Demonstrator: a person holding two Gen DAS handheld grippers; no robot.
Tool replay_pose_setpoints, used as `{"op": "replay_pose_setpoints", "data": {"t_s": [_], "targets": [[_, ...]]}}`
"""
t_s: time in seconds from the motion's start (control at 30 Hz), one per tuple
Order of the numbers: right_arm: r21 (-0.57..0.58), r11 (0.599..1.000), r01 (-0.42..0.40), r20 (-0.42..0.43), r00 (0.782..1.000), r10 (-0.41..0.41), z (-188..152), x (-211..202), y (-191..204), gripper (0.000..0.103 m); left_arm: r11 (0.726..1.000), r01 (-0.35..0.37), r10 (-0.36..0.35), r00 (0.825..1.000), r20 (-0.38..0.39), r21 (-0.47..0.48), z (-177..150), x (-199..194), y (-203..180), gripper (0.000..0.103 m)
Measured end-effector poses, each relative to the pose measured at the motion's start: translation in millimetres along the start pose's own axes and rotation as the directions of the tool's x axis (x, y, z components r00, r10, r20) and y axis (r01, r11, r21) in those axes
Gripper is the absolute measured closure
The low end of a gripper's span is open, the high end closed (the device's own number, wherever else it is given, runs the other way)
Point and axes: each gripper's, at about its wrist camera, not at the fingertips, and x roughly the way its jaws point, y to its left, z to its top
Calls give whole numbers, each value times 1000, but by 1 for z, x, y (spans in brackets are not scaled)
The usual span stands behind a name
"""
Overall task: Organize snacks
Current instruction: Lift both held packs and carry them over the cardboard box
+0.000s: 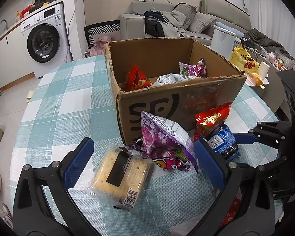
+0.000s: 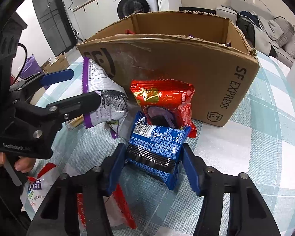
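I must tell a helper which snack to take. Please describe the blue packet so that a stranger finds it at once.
Find the open cardboard box on the checked tablecloth. Before its near wall, a red packet leans on it, and the blue packet sits just in front of that. It is the only blue one, pinched between the right gripper pads.

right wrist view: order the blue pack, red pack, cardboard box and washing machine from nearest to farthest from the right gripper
1. Blue pack: between the right gripper's pads, which press its sides.
2. Red pack: just behind the blue one, leaning on the box.
3. Cardboard box: behind the red pack.
4. Washing machine: far back, by the wall.
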Motion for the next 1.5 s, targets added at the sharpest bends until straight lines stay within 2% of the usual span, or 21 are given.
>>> {"op": "replay_pose_setpoints", "data": {"t_s": [0.17, 0.57, 0.73, 0.93, 0.97, 1.1, 1.33, 1.5], "targets": [[-14, 1000, -15, 8, 1000, 16, -1, -7, 4, 54, 1000, 9, -9, 1000, -2, 5, 0, 0, -2, 1], [-12, 1000, -12, 45, 999, 12, -1, -38, -6, 55, 998, 59, -59, 998, 0, -6, 0, 5, -5, 2], [-11, 1000, -11, 49, 999, 11, 4, -50, -15, 55, 998, 64, -64, 998, -18, 11, 0, 14, -9, 13], [-18, 1000, -15, 58, 998, 16, 4, -53, -14, 55, 993, 117, -117, 993, -29, 9, -2, 21, -11, 37], [-18, 1000, -16, 60, 998, 18, 4, -55, -15, 55, 992, 126, -126, 992, -29, 11, -2, 21, -12, 45], [-14, 1000, -28, 73, 997, 29, 4, -61, -15, 55, 989, 150, -150, 988, -19, 1, -2, 20, -12, 56], [-6, 999, -31, 89, 996, 32, 4, -70, -18, 55, 982, 189, -189, 982, -10, -17, -1, 14, -9, 63], [-3, 999, -37, 98, 994, 37, 4, -74, -20, 55, 980, 200, -200, 980, -1, -4, 1, 8, -12, 64]]}}
